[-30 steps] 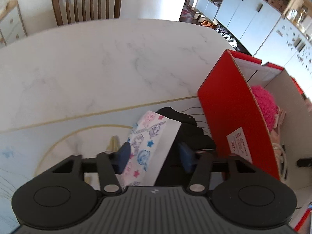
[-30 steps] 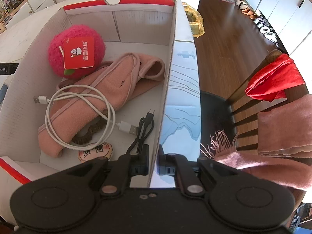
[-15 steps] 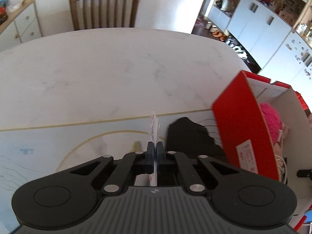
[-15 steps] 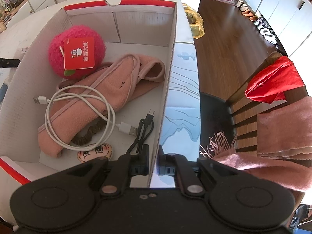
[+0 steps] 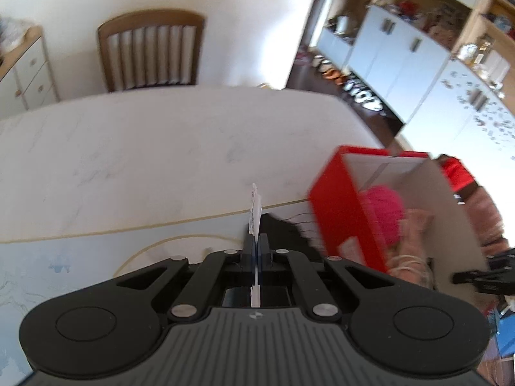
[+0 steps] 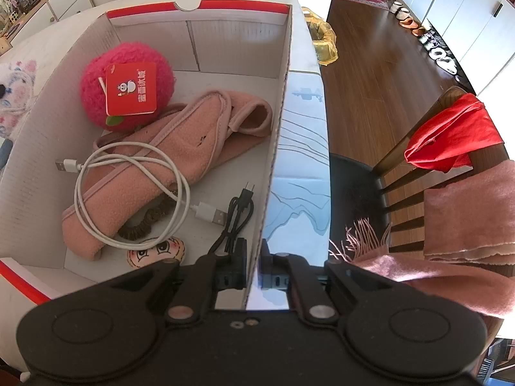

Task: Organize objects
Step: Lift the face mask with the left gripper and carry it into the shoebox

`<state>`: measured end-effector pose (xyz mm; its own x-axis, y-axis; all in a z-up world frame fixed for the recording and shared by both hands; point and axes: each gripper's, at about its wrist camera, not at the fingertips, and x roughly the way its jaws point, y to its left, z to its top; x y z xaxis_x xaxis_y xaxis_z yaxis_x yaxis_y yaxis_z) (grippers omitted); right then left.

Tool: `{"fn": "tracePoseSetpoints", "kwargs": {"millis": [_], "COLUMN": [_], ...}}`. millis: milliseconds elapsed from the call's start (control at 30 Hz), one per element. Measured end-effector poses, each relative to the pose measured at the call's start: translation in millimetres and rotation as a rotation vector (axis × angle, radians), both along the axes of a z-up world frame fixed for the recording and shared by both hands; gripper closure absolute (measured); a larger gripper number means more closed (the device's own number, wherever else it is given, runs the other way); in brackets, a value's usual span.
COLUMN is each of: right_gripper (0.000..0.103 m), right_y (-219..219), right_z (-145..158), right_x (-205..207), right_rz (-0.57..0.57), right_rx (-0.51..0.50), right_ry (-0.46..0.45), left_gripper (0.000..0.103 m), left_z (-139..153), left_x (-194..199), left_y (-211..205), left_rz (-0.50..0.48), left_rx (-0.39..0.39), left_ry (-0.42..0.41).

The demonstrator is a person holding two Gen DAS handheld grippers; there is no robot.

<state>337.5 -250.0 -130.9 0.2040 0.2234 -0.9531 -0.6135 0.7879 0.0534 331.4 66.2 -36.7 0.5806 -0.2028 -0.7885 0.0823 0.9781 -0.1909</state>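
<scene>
Now that my left claw (image 5: 256, 244) has clamped down on the patterned packet (image 5: 255, 207) and swung up off the bench (image 5: 145, 148), the thing stands edge-on between the pads, way higher than a second ago when it was lying flat beside the black cloth (image 5: 283, 225). That cloth is still on the bench, hard against the red outer wall of the box (image 5: 344, 212). So the pickup's done, and I reckon the carry over that wall is next.

My right claw (image 6: 254, 265) hasn't budged: it's pinched on the box's right side wall (image 6: 276, 148) at the near corner, one pad inside, one outside, holding the box steady. Inside already: the pink plush ball (image 6: 125, 87) at the far left, the pink fleece piece (image 6: 167, 157) across the middle, the white cable (image 6: 128, 193) coiled on it, and the black cable (image 6: 238, 215) by the right wall. Plenty of bare floor near the far right corner for the packet, I'd say.
</scene>
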Motion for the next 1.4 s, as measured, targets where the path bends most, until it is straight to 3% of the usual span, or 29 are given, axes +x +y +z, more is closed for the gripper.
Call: {"fn": "tracePoseSetpoints", "kwargs": {"millis": [233,500,900,1033,1267,1400], "right_gripper": [0.098,0.098,0.098,0.098,0.097,0.097], "right_y": [0.3,1.2,4.7,5.0,6.9,8.0], "right_z": [0.4,1.5,1.4,1.4,1.2,1.0], "right_x": [-0.1,0.4,0.8,1.0,0.4,0.0], "right_rz": [0.001,0.0,0.002,0.002,0.001,0.002], "right_rx": [-0.001,0.005,0.009,0.009,0.012,0.014], "right_ry": [-0.001,0.0,-0.003,-0.002,-0.002,-0.001], "left_gripper": [0.103,0.103,0.103,0.103,0.103,0.103], "left_z": [43.5,54.0,3.3,-10.8,-34.9,-50.9], "left_x": [-14.4,-16.1,-27.2,-26.9,-15.0,-11.3], "left_y": [-50.1,-117.8,-212.2,-220.6,-224.9,-225.6], "left_rz": [-0.147,-0.318,-0.505,-0.511,-0.524,-0.508], "left_rx": [-0.019,-0.042,0.006,-0.004,-0.129,-0.118], "left_ry": [-0.076,-0.088,-0.011,0.007,0.103,0.145]}}
